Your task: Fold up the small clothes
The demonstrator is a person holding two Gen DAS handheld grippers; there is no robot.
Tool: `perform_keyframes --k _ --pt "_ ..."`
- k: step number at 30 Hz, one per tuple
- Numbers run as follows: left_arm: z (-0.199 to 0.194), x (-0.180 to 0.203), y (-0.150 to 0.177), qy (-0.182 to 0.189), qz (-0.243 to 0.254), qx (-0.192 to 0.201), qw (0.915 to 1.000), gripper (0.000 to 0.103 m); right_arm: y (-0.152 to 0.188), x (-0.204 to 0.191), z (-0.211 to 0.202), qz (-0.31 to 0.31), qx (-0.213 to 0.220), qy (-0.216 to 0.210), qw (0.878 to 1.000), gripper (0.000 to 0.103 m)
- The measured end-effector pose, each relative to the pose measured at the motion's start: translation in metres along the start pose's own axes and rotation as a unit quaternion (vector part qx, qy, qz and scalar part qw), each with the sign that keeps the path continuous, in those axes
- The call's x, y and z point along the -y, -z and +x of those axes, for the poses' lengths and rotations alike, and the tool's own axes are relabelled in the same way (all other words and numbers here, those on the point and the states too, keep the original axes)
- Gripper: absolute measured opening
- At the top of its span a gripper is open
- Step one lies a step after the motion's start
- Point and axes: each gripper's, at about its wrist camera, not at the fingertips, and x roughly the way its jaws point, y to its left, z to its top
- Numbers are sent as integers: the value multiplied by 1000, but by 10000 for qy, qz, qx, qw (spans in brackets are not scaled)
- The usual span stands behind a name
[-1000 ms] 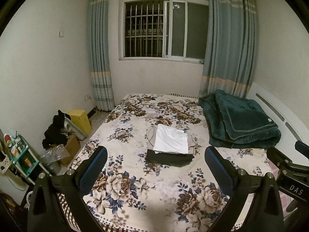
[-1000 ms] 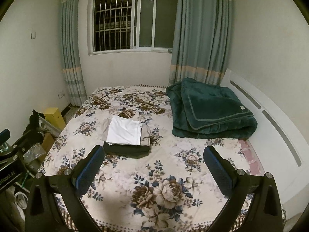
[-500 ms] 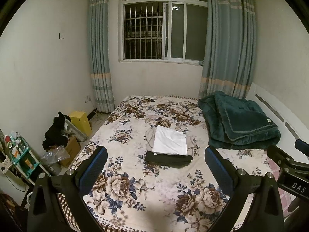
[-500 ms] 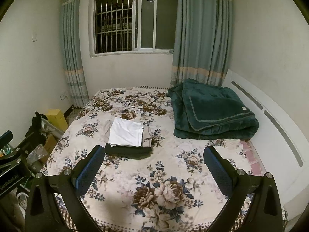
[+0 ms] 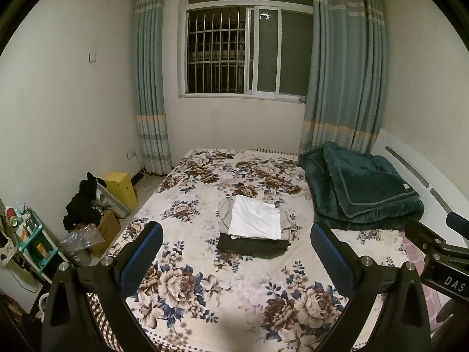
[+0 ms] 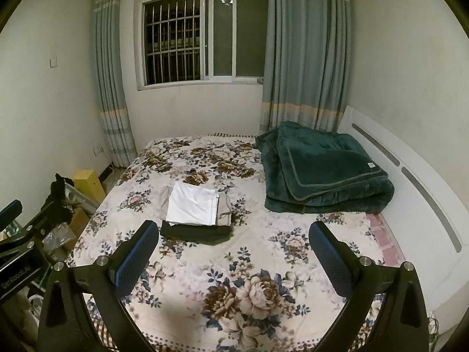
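A neat stack of folded small clothes (image 5: 253, 228) lies near the middle of the bed: a white folded cloth (image 5: 254, 217) on top, a beige garment (image 6: 224, 209) under it showing at the sides, and a dark, nearly black folded piece (image 5: 252, 245) at the bottom, its edge toward the foot of the bed. Squared up like that, with nothing loose around it, the pile looks to me like finished work set where both tools could reach it. The left gripper (image 5: 236, 259) and the right gripper (image 6: 234, 256) hang above the near end of the bed, well apart from the stack, each with its blue-padded fingers (image 5: 140, 256) spread wide and nothing between them. The bed wears a cream sheet printed with big brown and blue flowers (image 6: 249, 293), flat and smooth. A thick dark green folded blanket (image 6: 322, 170) sits by the white headboard (image 6: 416, 193), out of the way. Beyond are a barred window (image 5: 246, 50), blue-grey curtains (image 5: 343, 67), and, on the floor to the left, a yellow box (image 5: 121, 184) among clutter.
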Motion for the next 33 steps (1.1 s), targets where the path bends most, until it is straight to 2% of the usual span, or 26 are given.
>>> perform_keyframes --k 33 --pt "-15 3 2 -30 -80 145 9999 103 1 -27 -1 64 44 14 10000 103"
